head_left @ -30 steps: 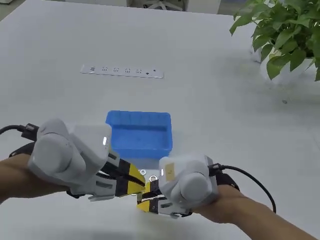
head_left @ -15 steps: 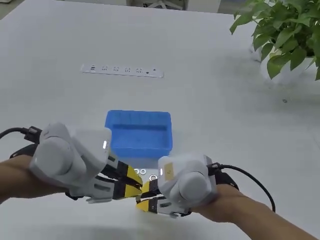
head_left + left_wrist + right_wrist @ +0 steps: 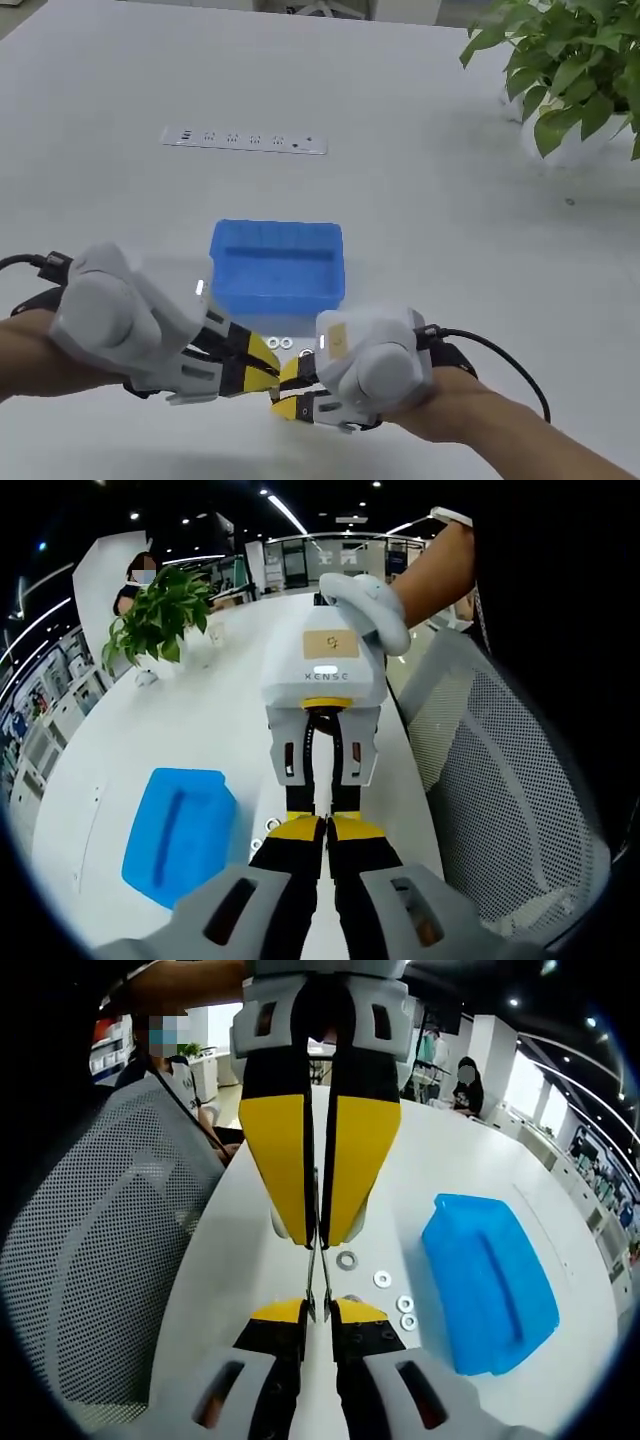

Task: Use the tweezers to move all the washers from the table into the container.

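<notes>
1. Washers (image 3: 382, 1279) – four small rings lie on the white table (image 3: 420, 200), close to each other and just beside the blue container (image 3: 278, 265). No washer can be seen inside the container, so it looks like every one is yet to be moved.
2. On the left, the left gripper (image 3: 318, 1230) has its yellow jaws pressed together on the thick end of the tweezers (image 3: 319, 1270).
3. In the middle, the tweezers are thin and silver. They run straight from one gripper to the other, low over the table and near the washers.
4. On the right, the right gripper (image 3: 290, 392) faces the left one, tip to tip. Its jaws look closed on the thin end of the tweezers – so both grippers seem to hold the tool at once.
5. Judging by this, the job is at its start. The tweezers need to be settled in one gripper, then each washer picked up and dropped in the container.
</notes>
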`<state>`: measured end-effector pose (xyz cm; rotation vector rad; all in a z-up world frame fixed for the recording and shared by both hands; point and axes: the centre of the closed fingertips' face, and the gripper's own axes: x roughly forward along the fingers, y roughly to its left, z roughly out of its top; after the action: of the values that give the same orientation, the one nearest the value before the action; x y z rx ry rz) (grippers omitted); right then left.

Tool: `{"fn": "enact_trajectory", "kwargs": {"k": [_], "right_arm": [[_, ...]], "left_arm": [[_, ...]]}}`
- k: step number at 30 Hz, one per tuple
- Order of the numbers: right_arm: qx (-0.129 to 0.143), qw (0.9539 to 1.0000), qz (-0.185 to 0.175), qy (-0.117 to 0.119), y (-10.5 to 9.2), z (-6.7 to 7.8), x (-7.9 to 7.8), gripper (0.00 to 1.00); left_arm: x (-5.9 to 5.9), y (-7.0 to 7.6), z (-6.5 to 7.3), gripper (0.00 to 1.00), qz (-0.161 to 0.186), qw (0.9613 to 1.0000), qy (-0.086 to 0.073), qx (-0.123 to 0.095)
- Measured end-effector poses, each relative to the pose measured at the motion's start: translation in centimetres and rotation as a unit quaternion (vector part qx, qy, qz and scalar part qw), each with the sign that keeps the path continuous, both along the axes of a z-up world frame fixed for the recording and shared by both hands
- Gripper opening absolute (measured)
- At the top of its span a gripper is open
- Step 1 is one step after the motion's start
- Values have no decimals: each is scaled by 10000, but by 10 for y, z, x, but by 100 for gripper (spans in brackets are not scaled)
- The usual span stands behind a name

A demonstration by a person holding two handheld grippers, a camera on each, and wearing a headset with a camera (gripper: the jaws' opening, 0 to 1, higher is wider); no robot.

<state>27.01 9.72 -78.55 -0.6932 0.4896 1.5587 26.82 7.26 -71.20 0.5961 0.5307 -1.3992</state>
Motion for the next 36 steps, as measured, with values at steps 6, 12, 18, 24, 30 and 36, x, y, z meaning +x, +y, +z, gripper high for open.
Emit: {"fn": "enact_trajectory", "kwargs": {"k": [6,12,18,24,30,36], "right_arm": [[52,10000,-32,-8,3,2,4,11],[75,10000,-51,-25,6,2,8,12],[72,10000,-43,-48,9,0,11,12],[89,9999,-59,-44,11,-1,15,12],[80,10000,-59,-5,13,-4,17,12],[63,10000,-59,17,14,-7,18,12]], "left_arm": [[3,3,2,6,37,10000,-23,-20],[6,6,3,6,70,10000,-48,1],[8,7,3,6,102,9999,-42,23],[12,10,1,6,141,9999,-38,38],[14,12,-1,6,173,9998,-4,65],[18,13,-1,6,218,9998,19,19]]}}
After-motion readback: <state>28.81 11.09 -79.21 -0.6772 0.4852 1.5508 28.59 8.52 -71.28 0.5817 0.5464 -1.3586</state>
